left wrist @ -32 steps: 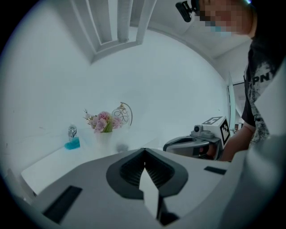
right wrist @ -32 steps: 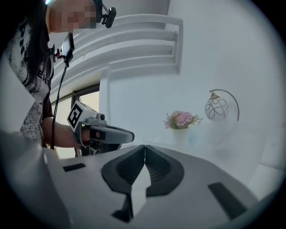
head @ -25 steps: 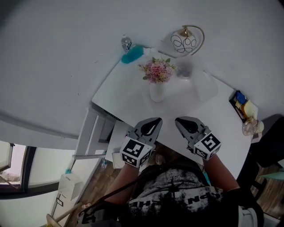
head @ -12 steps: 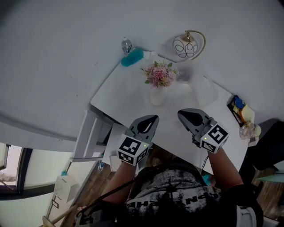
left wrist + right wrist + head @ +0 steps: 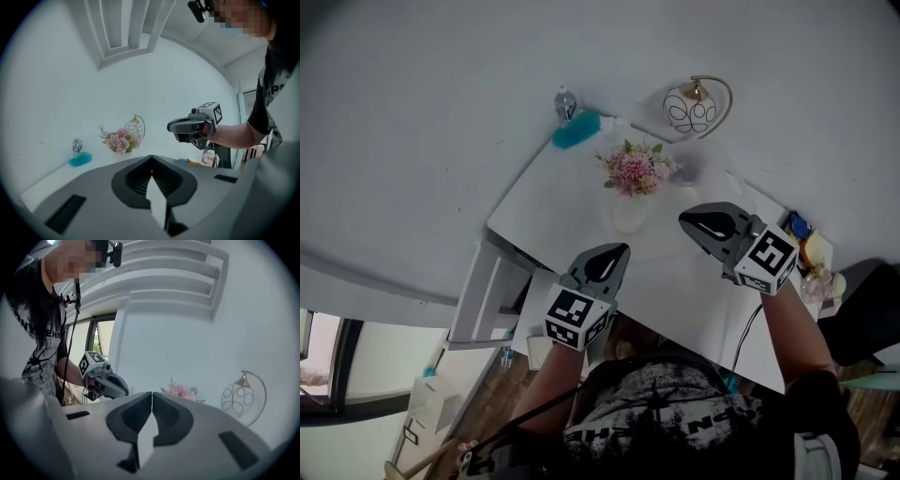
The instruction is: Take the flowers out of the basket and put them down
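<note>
Far-left corner of desk [image 5: 553, 202]: small bottle [image 5: 566, 101], label too small to read; teal object [image 5: 577, 129] just beside it. Left hand-held gripper [image 5: 614, 253] over near desk edge, jaws together, nothing between; black-white square marker on cube, no legible writing. Flowers [image 5: 634, 171], pink, upright in white container [image 5: 629, 214] toward far side of desk, well apart from both grippers. Wire ornament [image 5: 694, 105] far, right of flowers. Right hand-held gripper [image 5: 689, 218] above desk right of container, jaws together, empty. Clutter [image 5: 814, 246] at right desk edge, print unreadable.
</note>
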The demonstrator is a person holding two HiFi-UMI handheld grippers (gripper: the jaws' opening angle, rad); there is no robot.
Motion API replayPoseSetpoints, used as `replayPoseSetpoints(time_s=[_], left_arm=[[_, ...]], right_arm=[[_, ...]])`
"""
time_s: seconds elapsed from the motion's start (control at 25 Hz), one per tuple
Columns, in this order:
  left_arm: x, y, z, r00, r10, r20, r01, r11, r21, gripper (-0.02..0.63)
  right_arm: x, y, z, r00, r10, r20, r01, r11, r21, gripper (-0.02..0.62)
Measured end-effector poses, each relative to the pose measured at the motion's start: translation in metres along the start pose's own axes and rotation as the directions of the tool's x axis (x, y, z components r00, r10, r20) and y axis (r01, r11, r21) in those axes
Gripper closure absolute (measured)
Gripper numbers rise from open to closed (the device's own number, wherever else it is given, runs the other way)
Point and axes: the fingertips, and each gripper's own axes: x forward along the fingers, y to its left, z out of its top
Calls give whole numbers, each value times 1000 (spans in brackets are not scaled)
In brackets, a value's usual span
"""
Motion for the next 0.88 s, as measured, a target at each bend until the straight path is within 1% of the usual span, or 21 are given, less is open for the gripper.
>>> replayPoseSetpoints(time_s=[0.12, 0.28, 0.48, 0.64, 0.72, 0.8, 0.88], left_arm=[[4, 5, 4, 1000, 4, 3, -4, 1000, -2, 594], [5, 13, 4, 1000, 16, -4, -16, 1000, -13, 594], [6, 22, 2, 999, 36, -7, -36, 999, -26, 594], [7, 27, -3, 999, 45, -20, -45, 998, -38, 593], [8, 29, -5, 998, 50, -24, -51, 998, -43, 594], [9, 31, -6, 998, 57, -24, -58, 997, -47, 594], [9, 32, -7, 998, 62, -24, -64, 997, -51, 594]], right_arm=[[6, -16, -5, 999, 8, -43, -10, 999, -43, 578], [18, -31, -24, 993, 37, -113, -43, 998, -54, 578], [37, -52, -56, 964, 101, -245, -123, 989, -78, 578], [55, -64, -91, 930, 150, -336, -180, 982, -59, 578], [64, -68, -108, 916, 175, -361, -202, 979, -39, 577], [74, -73, -120, 912, 188, -365, -210, 977, -21, 576], [82, -76, -129, 913, 195, -358, -208, 978, 0, 571]])
